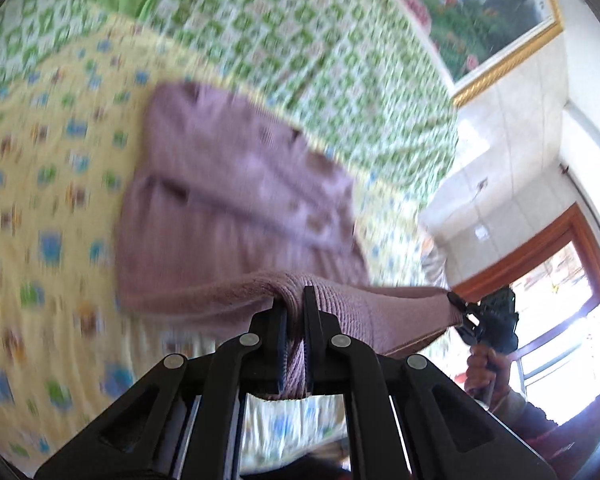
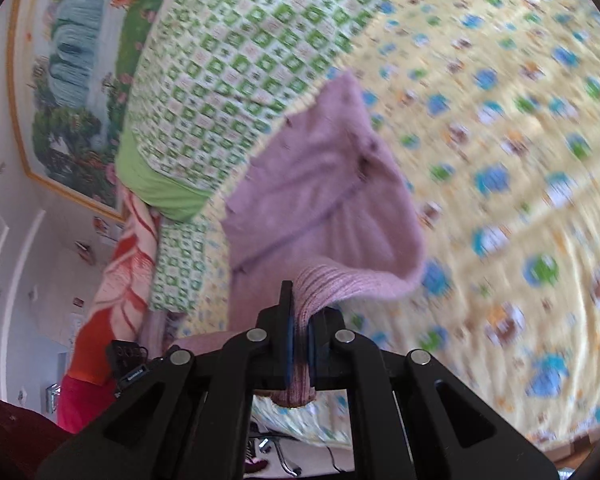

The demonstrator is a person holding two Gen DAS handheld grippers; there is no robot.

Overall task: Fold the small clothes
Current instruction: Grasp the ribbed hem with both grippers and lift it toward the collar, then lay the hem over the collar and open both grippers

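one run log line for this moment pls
left gripper shut on purple sweater hem | right gripper shut on hem | lifted over yellow sheet

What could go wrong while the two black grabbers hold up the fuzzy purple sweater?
The left gripper and right gripper each pinch only a narrow bit of the ribbed hem of the purple knitted sweater, so it could slip out. The rest trails on the yellow patterned bedsheet already creased, so the fold might land crooked or bunched.
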